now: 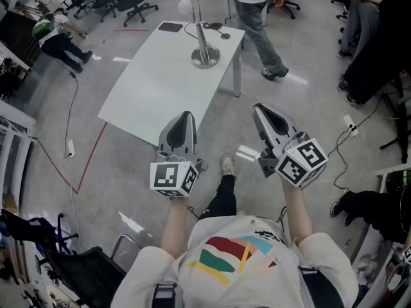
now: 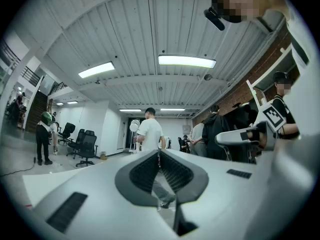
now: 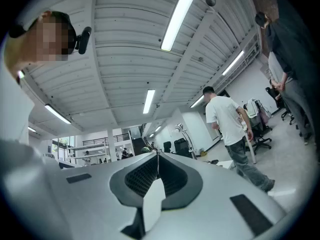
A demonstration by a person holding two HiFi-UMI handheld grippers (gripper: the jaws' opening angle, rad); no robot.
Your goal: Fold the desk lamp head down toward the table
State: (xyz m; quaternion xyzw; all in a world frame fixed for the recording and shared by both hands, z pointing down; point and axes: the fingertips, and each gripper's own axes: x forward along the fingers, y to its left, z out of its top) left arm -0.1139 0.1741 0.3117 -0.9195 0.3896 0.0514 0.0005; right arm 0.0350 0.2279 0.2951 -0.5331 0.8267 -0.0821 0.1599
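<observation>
Distance explains the idle pose: both grippers hover close to the person's body, well short of the white rectangular table [image 1: 154, 88], so neither can reach anything on it. The grey plastic left gripper [image 1: 185, 117] and right gripper [image 1: 261, 110] have their ribbed pads clenched together on nothing. The slim chrome desk lamp [image 1: 201, 37], round-based, stands at the table's far right end, its pale rounded head [image 1: 186, 4] raised.
</observation>
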